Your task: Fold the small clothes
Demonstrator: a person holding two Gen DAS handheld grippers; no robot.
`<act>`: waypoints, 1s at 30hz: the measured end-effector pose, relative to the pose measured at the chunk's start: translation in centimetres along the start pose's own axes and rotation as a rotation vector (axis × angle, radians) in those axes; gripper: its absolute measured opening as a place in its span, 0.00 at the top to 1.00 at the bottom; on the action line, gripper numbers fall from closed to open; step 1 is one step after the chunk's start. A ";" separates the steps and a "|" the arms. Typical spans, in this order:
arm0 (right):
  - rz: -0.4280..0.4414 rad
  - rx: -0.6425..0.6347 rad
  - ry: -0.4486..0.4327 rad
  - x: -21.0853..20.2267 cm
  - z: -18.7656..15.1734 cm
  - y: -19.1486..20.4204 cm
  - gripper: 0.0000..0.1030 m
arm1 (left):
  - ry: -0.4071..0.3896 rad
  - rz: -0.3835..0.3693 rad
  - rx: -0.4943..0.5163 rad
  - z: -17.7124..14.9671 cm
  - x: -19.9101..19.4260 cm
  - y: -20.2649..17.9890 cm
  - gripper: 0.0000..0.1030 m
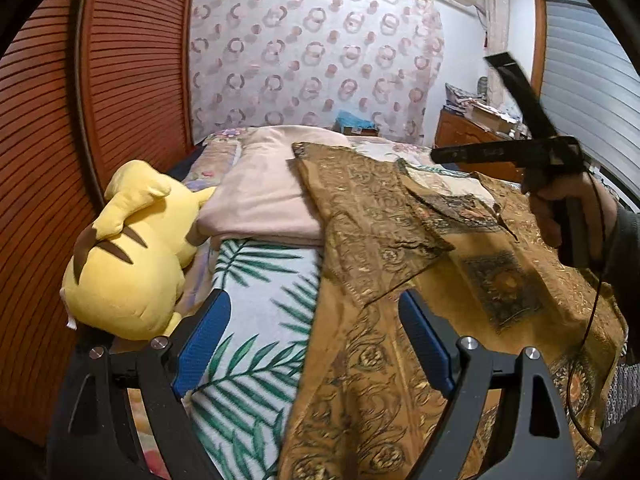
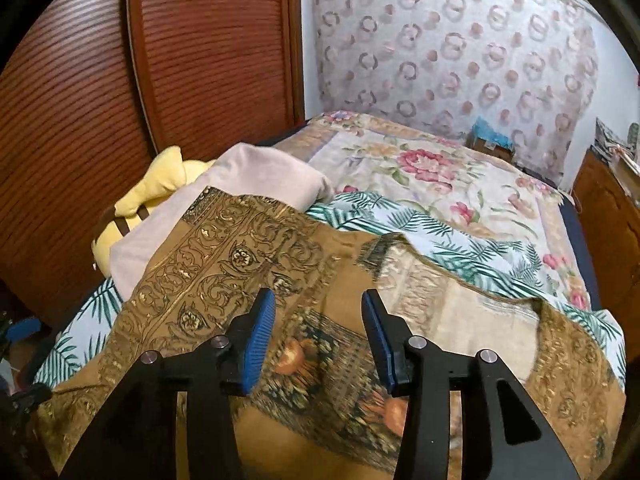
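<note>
A brown and gold patterned shirt [image 1: 384, 232] lies spread on the bed, one sleeve folded over its body; it also shows in the right wrist view [image 2: 248, 252]. My left gripper [image 1: 314, 312] is open and empty, low over the shirt's left edge. My right gripper [image 2: 318, 312] is open and empty, just above the shirt's printed chest. In the left wrist view the right gripper [image 1: 496, 120] shows held in a hand above the shirt's far right side, its jaws spread.
A yellow plush toy [image 1: 128, 256] lies at the bed's left edge by the wooden louvred wardrobe [image 1: 80, 120]. A folded pink blanket [image 1: 264, 188] sits beyond the shirt. A palm-leaf sheet [image 1: 256, 320] and floral bedspread [image 2: 432, 176] cover the bed. A wooden dresser [image 1: 468, 136] stands at the far right.
</note>
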State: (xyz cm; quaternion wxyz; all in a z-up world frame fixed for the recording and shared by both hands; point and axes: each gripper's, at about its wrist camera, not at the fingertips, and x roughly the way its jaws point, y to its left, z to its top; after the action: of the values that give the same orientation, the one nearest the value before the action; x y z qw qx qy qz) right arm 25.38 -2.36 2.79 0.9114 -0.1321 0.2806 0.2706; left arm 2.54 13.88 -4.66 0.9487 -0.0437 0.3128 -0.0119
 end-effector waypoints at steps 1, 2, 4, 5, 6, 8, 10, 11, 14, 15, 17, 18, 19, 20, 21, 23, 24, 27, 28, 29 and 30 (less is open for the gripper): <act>-0.003 0.005 -0.008 -0.9 -0.4 -0.3 0.55 | 0.003 -0.007 0.003 0.2 0.3 -0.2 0.16; -0.002 0.011 -0.016 -1.8 -0.8 -0.9 0.55 | 0.005 -0.012 0.005 0.3 0.4 -0.5 0.16; -0.003 0.013 -0.034 -3.7 -1.6 -1.7 0.55 | 0.015 -0.032 0.010 0.7 1.1 -1.0 0.16; -0.010 0.013 -0.043 -4.8 -2.1 -2.2 0.55 | 0.017 -0.038 0.012 0.8 1.3 -1.2 0.16; -0.016 0.012 -0.051 -5.7 -2.5 -2.6 0.55 | 0.020 -0.048 0.016 1.0 1.6 -1.6 0.16; -0.028 0.010 -0.064 -7.9 -3.7 -3.5 0.51 | 0.030 -0.061 0.024 1.4 2.1 -2.4 0.16; -0.040 0.010 -0.073 -9.7 -4.8 -4.3 0.43 | 0.041 -0.071 0.037 1.7 2.7 -3.2 0.16; -0.053 0.011 -0.075 -10.7 -5.5 -4.7 0.36 | 0.046 -0.074 0.046 1.8 3.0 -3.7 0.16; -0.082 0.015 -0.058 -12.7 -7.8 -5.6 0.33 | 0.074 -0.084 0.079 2.2 4.1 -5.2 0.16; -0.095 0.017 -0.048 -13.3 -8.7 -5.8 0.33 | 0.082 -0.087 0.089 2.3 4.5 -5.7 0.16; -0.117 0.022 -0.028 -14.3 -10.6 -6.1 0.33 | 0.098 -0.093 0.109 2.4 5.1 -6.6 0.16; -0.126 0.025 -0.019 -14.7 -11.4 -6.3 0.33 | 0.103 -0.096 0.118 2.5 5.4 -7.0 0.16; -0.137 0.030 -0.013 -15.2 -12.4 -6.5 0.33 | 0.114 -0.100 0.134 2.6 5.8 -7.5 0.16; -0.151 0.037 -0.007 -15.7 -13.5 -6.7 0.33 | 0.120 -0.103 0.146 2.6 6.1 -8.0 0.16; -0.162 0.048 -0.004 -16.0 -14.4 -6.9 0.33 | 0.127 -0.106 0.161 2.7 6.4 -8.5 0.16; -0.177 0.081 0.006 -16.9 -16.4 -7.8 0.33 | 0.142 -0.114 0.180 2.9 7.1 -9.4 0.16; -0.187 0.099 0.012 -17.1 -17.3 -8.3 0.33 | 0.154 -0.123 0.191 3.0 7.5 -10.0 0.16; -0.214 0.152 0.029 -17.6 -19.5 -9.4 0.33 | 0.172 -0.132 0.219 3.4 8.2 -11.2 0.16; -0.220 0.172 0.035 -17.7 -20.3 -9.9 0.33 | 0.180 -0.136 0.230 3.5 8.5 -11.7 0.16; -0.226 0.189 0.041 -17.8 -20.5 -10.3 0.33 | 0.187 -0.140 0.239 3.6 8.8 -12.0 0.16; -0.236 0.208 0.044 -18.0 -21.0 -10.8 0.33 | 0.194 -0.143 0.252 3.7 9.1 -12.4 0.16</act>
State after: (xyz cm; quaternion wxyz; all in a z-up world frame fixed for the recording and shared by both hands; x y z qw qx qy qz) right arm 9.74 -27.00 -2.71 0.9392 -0.0751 0.3095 0.1284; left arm 12.10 1.32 -6.01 0.9087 0.0549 0.3951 -0.1229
